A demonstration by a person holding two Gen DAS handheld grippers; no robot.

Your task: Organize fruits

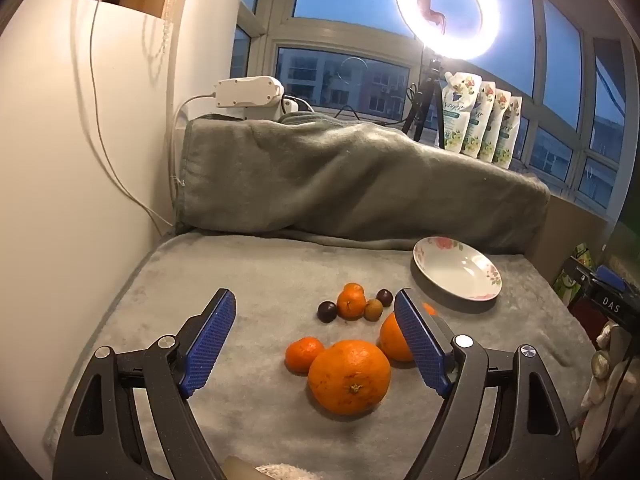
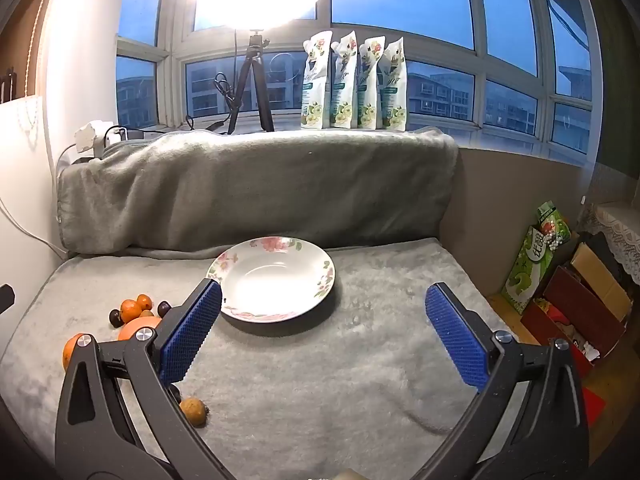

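A big orange (image 1: pixel 349 376) lies on the grey blanket (image 1: pixel 256 280), between the open jaws of my left gripper (image 1: pixel 316 300). A small tangerine (image 1: pixel 304 354) touches its left side and another orange (image 1: pixel 394 338) sits behind the right finger. Farther off lie a tangerine (image 1: pixel 351 301), two dark plums (image 1: pixel 327 311) and a brownish fruit (image 1: pixel 374 309). The empty floral plate (image 1: pixel 456 276) stands to the right. In the right wrist view my right gripper (image 2: pixel 322 300) is open and empty, near the plate (image 2: pixel 276 278). A small brown fruit (image 2: pixel 193 411) lies by its left finger.
A blanket-covered ledge (image 2: pixel 256 184) rises behind the surface. A ring light on a tripod (image 2: pixel 256 64) and several refill pouches (image 2: pixel 354 84) stand on the sill. A white wall (image 1: pixel 72 184) bounds the left. Boxes (image 2: pixel 576 300) sit off the right edge.
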